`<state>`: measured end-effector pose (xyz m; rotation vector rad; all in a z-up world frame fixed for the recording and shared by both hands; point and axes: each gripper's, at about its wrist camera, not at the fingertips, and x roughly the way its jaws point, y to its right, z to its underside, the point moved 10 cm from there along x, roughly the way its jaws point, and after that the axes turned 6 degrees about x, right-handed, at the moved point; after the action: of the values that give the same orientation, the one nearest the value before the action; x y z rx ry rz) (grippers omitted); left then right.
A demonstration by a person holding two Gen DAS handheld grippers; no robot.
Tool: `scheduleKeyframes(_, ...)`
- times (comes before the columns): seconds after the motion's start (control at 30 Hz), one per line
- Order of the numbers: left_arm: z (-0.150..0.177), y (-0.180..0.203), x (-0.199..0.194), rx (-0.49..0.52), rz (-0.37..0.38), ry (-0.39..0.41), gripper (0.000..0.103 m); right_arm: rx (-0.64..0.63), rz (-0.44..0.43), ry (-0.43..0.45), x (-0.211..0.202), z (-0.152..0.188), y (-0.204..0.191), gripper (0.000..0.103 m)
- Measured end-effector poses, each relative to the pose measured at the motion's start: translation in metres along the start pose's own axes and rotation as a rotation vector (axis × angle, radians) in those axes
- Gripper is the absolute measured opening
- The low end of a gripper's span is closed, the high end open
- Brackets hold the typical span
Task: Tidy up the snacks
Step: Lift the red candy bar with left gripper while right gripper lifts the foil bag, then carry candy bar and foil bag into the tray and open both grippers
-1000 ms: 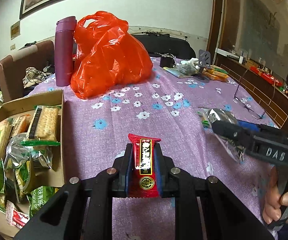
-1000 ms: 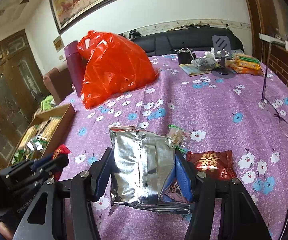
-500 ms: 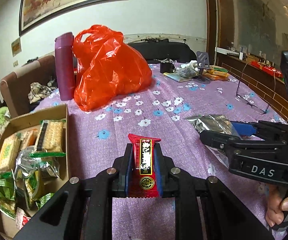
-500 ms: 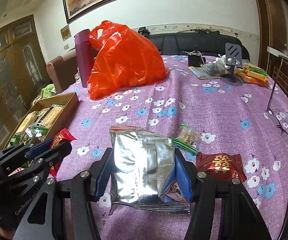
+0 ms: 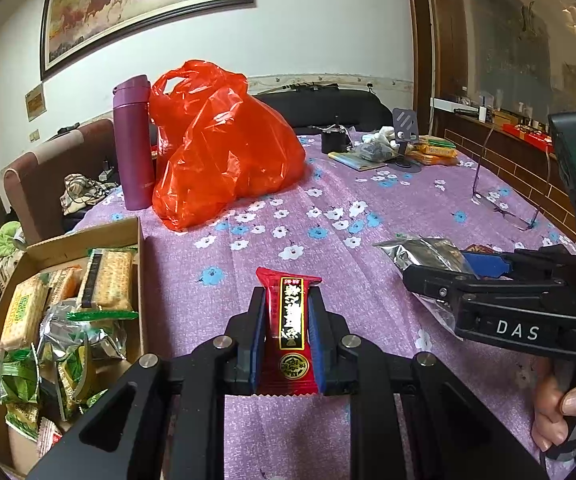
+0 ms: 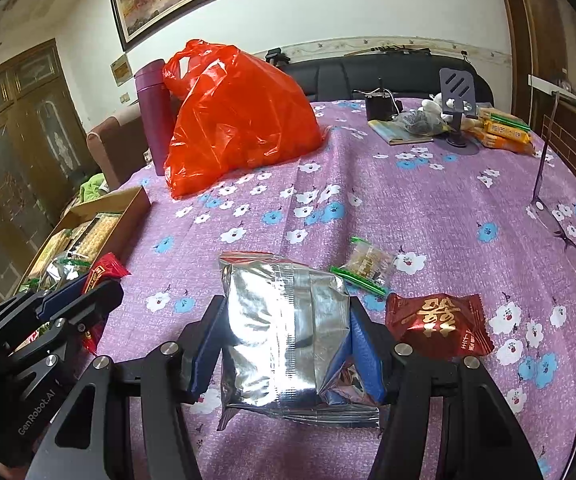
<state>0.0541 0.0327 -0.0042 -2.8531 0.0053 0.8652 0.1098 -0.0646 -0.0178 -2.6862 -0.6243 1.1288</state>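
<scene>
Above the purple-flowered worktop [image 5: 328,200], both claws carry snacks. Left claw [image 5: 285,300] is clenched on a slim red bar packet [image 5: 292,320], held upright between the blue pads, its crimped top poking past the fingertips. Right claw [image 6: 288,320] is clamped across a silver foil pouch [image 6: 283,320], gripped by its sides with the lower end sagging below the pads.

Cardboard box [image 5: 137,248] sits at the left edge of the worktop, already packed with cracker packs [image 5: 107,280] and green wrappers [image 5: 15,376]; likely destination for both items.

Risks:
- Foil pouch looks slick and puffy; pinched only at the sides, it could slide out or rotate during the swing to the box.
- Squeezing harder may crush the contents or burst a seam.
- The two claws are near each other, right one just beside the left in the left wrist view; both heading for the same box could collide or tangle.
- Box looks crowded at the near end; a dropped item may land on the heap and slide over the wall, off the worktop edge.
- Red bar is held by a narrow strip, so a bump against the box wall could twist it loose.

Still loose on the worktop: dark red candy bag [image 6: 438,326], touching the right claw's finger, and a small clear cracker packet [image 6: 368,266] near it. Red plastic bag [image 5: 223,148] and purple flask [image 5: 133,144] stand well apart, out of the path.
</scene>
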Motion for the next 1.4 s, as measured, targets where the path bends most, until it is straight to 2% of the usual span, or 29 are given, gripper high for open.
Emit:
scheduleKeyframes(0.23, -0.003, -0.002, -0.006, -0.001, -0.009, 0.028, 0.019, -0.002, 0.007, 0.009, -0.002, 0.000, 0.000, 0.063)
scheduleKeyframes(0.5, -0.005, -0.010, -0.017, -0.029, -0.003, 0.048, 0.019, 0.059, 0.018, 0.008, -0.008, -0.003, 0.006, 0.063)
scheduleKeyframes(0.7, -0.005, -0.031, -0.039, -0.069, -0.001, 0.076, 0.019, 0.089, -0.015, -0.007, -0.019, 0.001, -0.015, 0.063)
scheduleKeyframes(0.8, 0.000, -0.054, -0.050, -0.104, -0.017, 0.088, 0.019, 0.060, -0.046, -0.014, -0.022, 0.002, -0.041, 0.063)
scheduleKeyframes(1.0, 0.023, -0.116, -0.057, -0.209, -0.085, 0.048, 0.019, -0.050, -0.124, -0.032, -0.019, 0.002, -0.115, 0.064)
scheduleKeyframes(1.17, 0.051, -0.174, -0.061, -0.297, -0.164, 0.000, 0.019, -0.113, -0.213, -0.091, 0.001, 0.011, -0.182, 0.064)
scheduleKeyframes(1.3, 0.066, -0.202, -0.063, -0.365, -0.170, -0.022, 0.019, -0.136, -0.256, -0.148, 0.024, 0.025, -0.223, 0.064)
scheduleKeyframes(1.4, 0.071, -0.211, -0.064, -0.342, -0.215, -0.031, 0.019, -0.156, -0.260, -0.173, 0.038, 0.033, -0.242, 0.064)
